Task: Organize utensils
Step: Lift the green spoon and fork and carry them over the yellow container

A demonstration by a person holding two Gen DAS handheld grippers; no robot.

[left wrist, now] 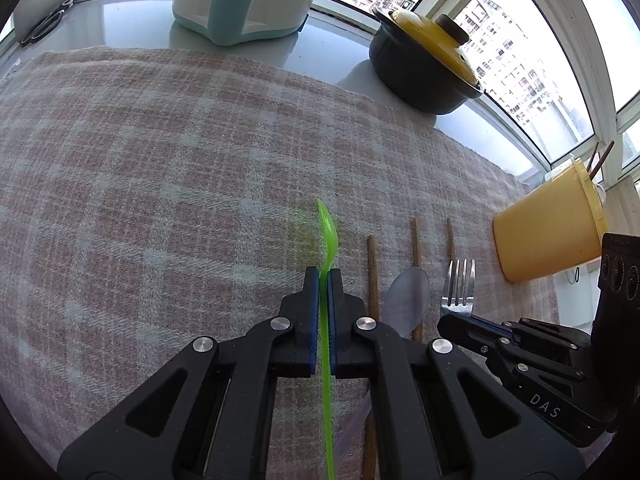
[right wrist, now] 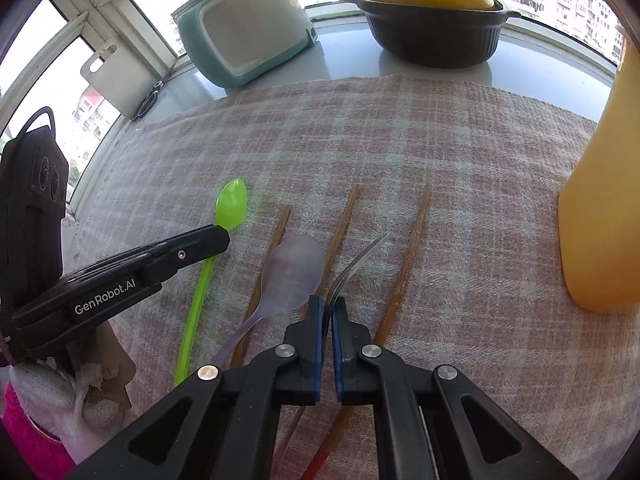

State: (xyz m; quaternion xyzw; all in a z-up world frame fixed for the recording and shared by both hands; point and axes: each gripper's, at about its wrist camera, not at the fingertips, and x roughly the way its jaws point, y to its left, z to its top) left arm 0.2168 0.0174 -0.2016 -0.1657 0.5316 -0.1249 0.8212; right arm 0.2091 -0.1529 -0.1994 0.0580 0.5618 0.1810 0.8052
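Task looks partway: yellow plastic holder cup (left wrist: 548, 232), well right of both tools, already has 2 dark sticks in it. Left gripper (left wrist: 323, 276) pinches translucent green plastic spoon (right wrist: 231, 204); right gripper (right wrist: 327, 304) pinches steel fork (left wrist: 460, 288). Still lying between them on checked cloth (left wrist: 160, 160): 3 brown wooden chopsticks (right wrist: 344, 216), clear plastic spoon (right wrist: 294, 272).

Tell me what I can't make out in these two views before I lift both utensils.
- Green spoon handle end: left wrist view, cut off by the bottom edge between the left gripper fingers.
- Fork handle: right wrist view, hidden inside the right gripper.
- Yellow cup contents: left wrist view, only two stick tips show; rim faces away.
- Clear spoon handle end: hidden under the right gripper.
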